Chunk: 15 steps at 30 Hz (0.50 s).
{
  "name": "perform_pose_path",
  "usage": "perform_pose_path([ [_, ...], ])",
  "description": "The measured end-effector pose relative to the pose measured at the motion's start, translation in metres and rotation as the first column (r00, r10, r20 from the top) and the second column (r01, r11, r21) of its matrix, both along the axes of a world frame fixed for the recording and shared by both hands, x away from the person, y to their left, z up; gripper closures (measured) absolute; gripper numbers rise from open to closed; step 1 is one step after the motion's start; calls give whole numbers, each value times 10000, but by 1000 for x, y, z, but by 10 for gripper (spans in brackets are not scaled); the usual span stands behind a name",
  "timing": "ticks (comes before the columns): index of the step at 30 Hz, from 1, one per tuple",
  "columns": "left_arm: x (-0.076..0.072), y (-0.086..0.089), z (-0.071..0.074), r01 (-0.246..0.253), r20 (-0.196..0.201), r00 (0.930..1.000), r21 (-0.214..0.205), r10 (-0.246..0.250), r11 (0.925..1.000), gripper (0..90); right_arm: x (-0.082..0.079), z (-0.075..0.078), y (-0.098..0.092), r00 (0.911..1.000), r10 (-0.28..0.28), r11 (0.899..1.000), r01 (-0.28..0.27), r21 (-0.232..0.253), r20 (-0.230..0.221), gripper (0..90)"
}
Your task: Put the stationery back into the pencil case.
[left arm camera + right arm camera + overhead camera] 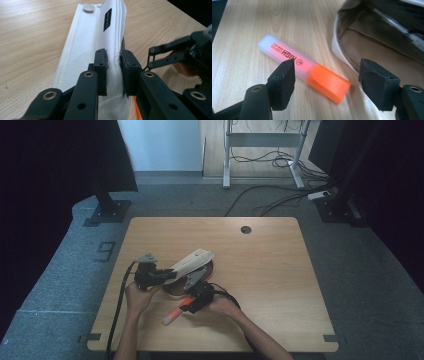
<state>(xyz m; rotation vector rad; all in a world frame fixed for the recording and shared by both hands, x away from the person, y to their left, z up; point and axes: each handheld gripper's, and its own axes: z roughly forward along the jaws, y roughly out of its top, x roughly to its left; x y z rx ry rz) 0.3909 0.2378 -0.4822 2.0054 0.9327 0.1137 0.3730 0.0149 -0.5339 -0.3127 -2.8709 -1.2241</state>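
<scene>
A white canvas pencil pouch (193, 259) lies slantwise on the wooden table (270, 270), its open mouth toward me. My left gripper (169, 274) is shut on a fold of the pouch (87, 45) near that end, pads (101, 63) pinching the cloth. An orange highlighter (176, 313) with a frosted cap lies flat on the table beside the pouch mouth. In the right gripper view the highlighter (294, 62) lies under my open right gripper (327, 75), untouched by the pads. The pouch mouth (372, 47) gapes at the right, with a pen (395, 23) inside.
A round cable hole (245, 229) sits near the table's far edge. Black stand bases (107, 212) and loose cables (270, 200) are on the grey floor beyond. Bare wood stretches to the right of my hands.
</scene>
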Motion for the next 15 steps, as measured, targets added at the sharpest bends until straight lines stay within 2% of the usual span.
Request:
perform_pose_path([
  [7,0,0,0,16,15,10000,31,-16,10000,765,-5,-5,8,9985,551,9981,-553,-261,-78,397],
  [12,0,0,0,27,11,10000,25,-27,10000,765,-8,-6,5,9971,736,9967,-742,-341,-167,466],
  [15,0,0,0,26,-1,10000,17,-26,10000,765,-11,-5,3,9961,874,9952,-877,-440,-69,501],
])
